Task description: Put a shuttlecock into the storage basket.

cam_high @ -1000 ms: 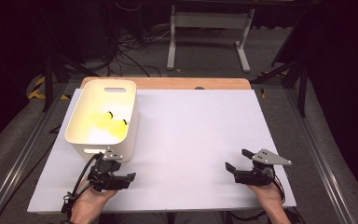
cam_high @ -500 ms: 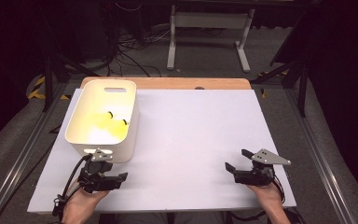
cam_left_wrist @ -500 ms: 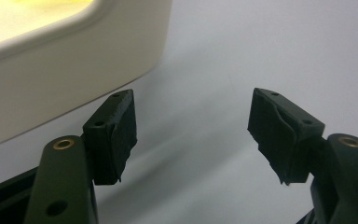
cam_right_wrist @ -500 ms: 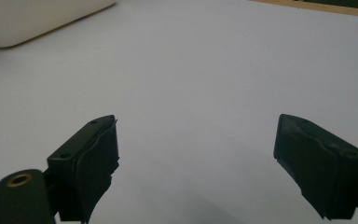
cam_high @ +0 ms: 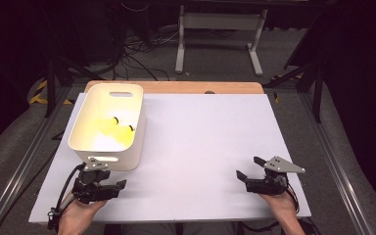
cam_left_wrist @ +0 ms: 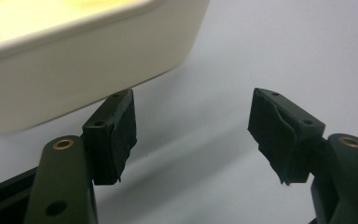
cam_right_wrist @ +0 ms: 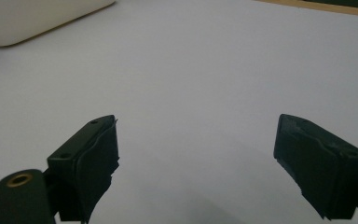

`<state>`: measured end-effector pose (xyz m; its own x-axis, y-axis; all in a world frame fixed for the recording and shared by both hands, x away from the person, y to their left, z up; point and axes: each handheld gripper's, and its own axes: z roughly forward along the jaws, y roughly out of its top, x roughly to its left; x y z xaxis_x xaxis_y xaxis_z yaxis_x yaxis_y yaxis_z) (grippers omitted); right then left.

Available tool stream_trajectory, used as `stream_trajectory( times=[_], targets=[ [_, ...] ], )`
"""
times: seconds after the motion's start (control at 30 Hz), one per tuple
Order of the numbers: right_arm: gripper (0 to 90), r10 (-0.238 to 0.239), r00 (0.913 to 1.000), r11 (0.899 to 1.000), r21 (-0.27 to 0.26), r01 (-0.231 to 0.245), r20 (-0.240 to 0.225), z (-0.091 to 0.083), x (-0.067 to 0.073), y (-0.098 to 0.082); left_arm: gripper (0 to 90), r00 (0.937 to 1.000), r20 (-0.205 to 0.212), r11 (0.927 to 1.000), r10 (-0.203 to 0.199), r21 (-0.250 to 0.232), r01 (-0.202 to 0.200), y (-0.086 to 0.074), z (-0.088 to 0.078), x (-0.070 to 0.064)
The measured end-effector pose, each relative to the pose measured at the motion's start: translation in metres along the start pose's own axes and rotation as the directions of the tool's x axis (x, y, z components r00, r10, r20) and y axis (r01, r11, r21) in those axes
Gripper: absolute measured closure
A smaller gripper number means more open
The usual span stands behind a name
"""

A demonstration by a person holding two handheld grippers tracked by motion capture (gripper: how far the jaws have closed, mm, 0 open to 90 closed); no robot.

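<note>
A cream plastic bin [cam_high: 127, 157] stands at the table's left, with yellow items [cam_high: 112, 133] bearing small black parts inside. My left gripper [cam_high: 110, 180] rests on the white tabletop just in front of the bin's near wall, open, with nothing between its jaws. In the left gripper view the open left gripper [cam_left_wrist: 193, 123] has the bin's wall [cam_left_wrist: 74, 70] close above its left jaw. My right gripper [cam_high: 248, 167] lies near the front right of the table, open and holding nothing. The right gripper view looks past the open right gripper [cam_right_wrist: 198, 140] across bare table to the bin [cam_right_wrist: 28, 18] far off.
The white tabletop [cam_high: 205, 142] has a wooden strip [cam_high: 200, 87] along its far edge. Beyond it on the dark floor are a metal stand [cam_high: 220, 29] and cables [cam_high: 137, 49]. Metal rails run along both sides of the table.
My left gripper has slid left along the table's front, ending below the bin's near wall. The right gripper has stayed still.
</note>
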<state>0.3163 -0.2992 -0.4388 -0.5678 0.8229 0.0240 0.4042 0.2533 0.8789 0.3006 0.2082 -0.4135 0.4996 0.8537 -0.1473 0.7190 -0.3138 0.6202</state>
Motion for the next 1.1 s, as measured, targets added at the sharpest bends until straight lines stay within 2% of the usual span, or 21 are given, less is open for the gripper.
stream_trajectory(
  times=[0.13, 0.43, 0.8, 0.9, 1.1],
  targets=[
    [14.1, 0.000, 1.0000, 1.000, 0.000, 0.000, 0.000, 0.000, 0.000, 0.000, 32.9, 0.9999, -0.010, 1.0000, 0.001, 0.002, -0.001, -0.002, 0.000, 0.002],
    [14.1, 0.001, 1.0000, 1.000, 0.000, -0.001, 0.000, 0.000, 0.000, 0.000, 32.3, 0.9996, -0.018, 0.9995, -0.020, -0.025, 0.020, -0.008, -0.002, 0.009],
    [14.1, 0.002, 1.0000, 1.000, 0.003, -0.002, 0.001, 0.000, 0.000, 0.000, 31.3, 0.9988, -0.028, 0.9962, -0.039, -0.079, 0.037, -0.015, -0.007, 0.015],
    [14.1, 0.002, 1.0000, 1.000, 0.002, -0.002, 0.000, 0.000, 0.000, 0.000, 31.1, 0.9986, -0.013, 0.9945, -0.051, -0.093, 0.050, -0.017, -0.008, 0.018],
    [14.1, 0.004, 1.0000, 1.000, 0.001, -0.004, 0.000, 0.000, 0.000, 0.000, 29.7, 0.9982, -0.015, 0.9901, -0.058, -0.129, 0.056, -0.020, -0.009, 0.020]
  ],
)
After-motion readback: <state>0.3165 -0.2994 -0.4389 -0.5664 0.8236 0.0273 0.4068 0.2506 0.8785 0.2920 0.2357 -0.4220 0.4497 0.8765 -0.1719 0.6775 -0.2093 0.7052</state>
